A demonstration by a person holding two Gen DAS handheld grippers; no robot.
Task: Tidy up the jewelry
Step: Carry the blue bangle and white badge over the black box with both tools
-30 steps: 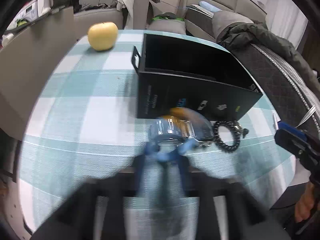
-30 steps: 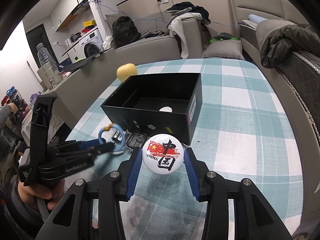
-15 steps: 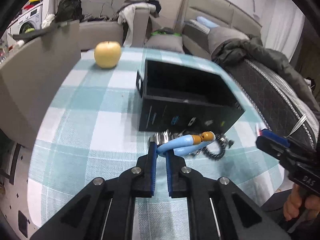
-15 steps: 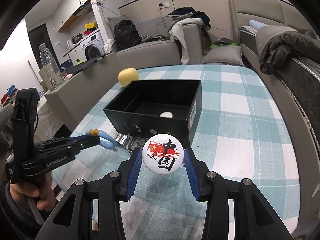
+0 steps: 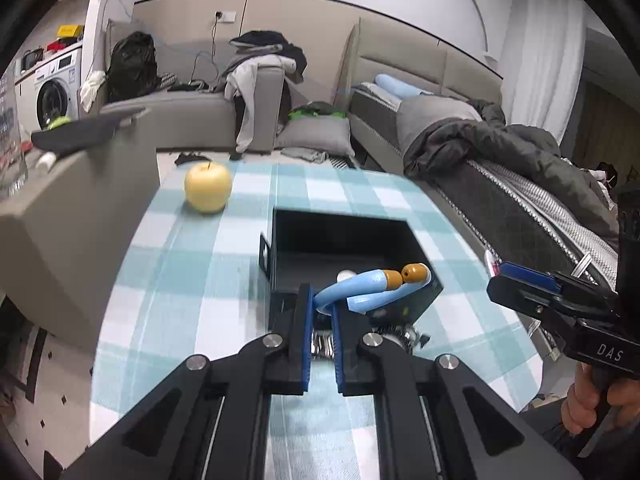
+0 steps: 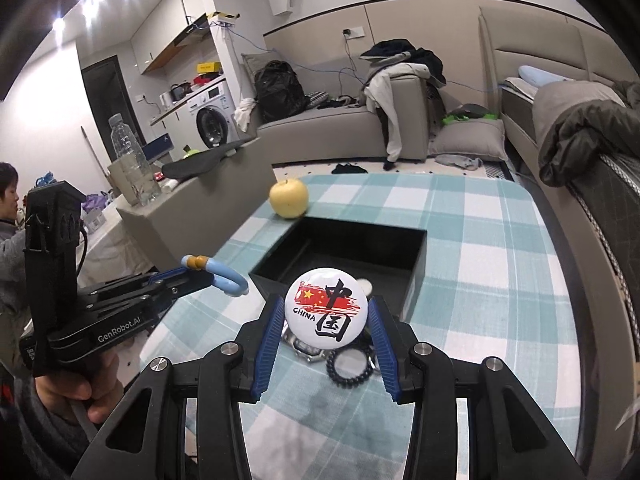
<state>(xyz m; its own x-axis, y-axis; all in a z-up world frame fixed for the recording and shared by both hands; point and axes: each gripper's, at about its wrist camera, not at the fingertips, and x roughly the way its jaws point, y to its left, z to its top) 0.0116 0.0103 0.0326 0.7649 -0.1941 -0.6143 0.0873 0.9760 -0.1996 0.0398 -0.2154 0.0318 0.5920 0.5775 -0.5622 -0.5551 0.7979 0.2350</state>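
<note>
**Bracelet raised to the box mouth**

Lifted off the cloth since a second ago, the blue bracelet (image 5: 362, 289) now hangs over the black box's (image 5: 280, 236) near rim, pinched in your left gripper (image 5: 321, 310), whose jaws are nearly closed on its smooth, curved tube with amber end beads. Your right gripper (image 6: 326, 320) clamps the glossy round CHINA badge (image 6: 325, 309) just short of the box. Only the right view shows the coiled black hair tie (image 6: 349, 372) and metal watch (image 6: 306, 346) beneath its tips. Beyond the box, a yellow apple (image 5: 208, 186) sits on the checked tablecloth (image 5: 180, 272).
</note>
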